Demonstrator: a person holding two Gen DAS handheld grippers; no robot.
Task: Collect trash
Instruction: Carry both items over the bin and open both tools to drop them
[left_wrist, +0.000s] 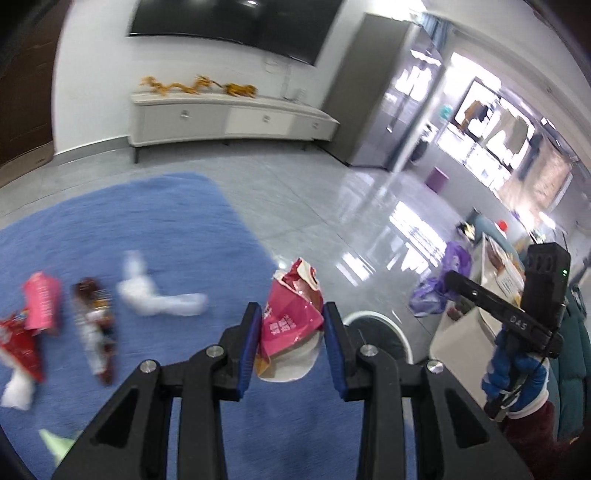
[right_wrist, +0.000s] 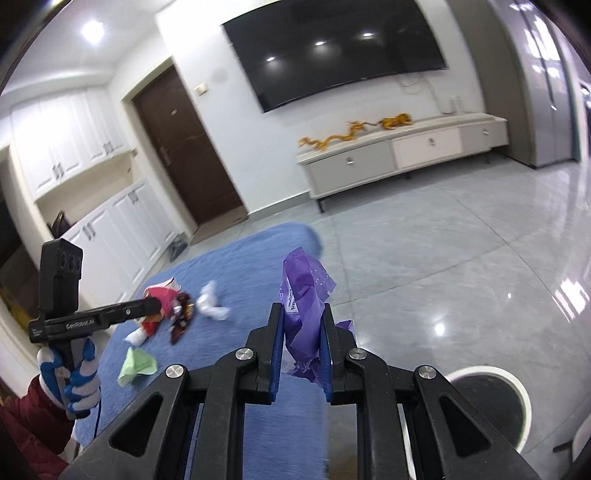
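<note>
Left wrist view: your left gripper (left_wrist: 291, 334) clamps a pink wrapper (left_wrist: 291, 314), right gripper (right_wrist: 303, 347) pinches a purple bag (right_wrist: 304, 306); carry step, next release both over the white-rimmed bin (right_wrist: 517, 387)

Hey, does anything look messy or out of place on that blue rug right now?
Yes. Litter lies scattered on the blue rug: crumpled white tissue, red wrappers, a brown wrapper and green paper.

A living room with a glossy grey tiled floor (right_wrist: 461, 258) and a blue rug (left_wrist: 147, 229). A large dark television (right_wrist: 332, 48) hangs on a white wall above a long low cabinet (right_wrist: 402, 151). A dark brown door (right_wrist: 184, 147) stands beside white cupboards (right_wrist: 66, 147).
</note>
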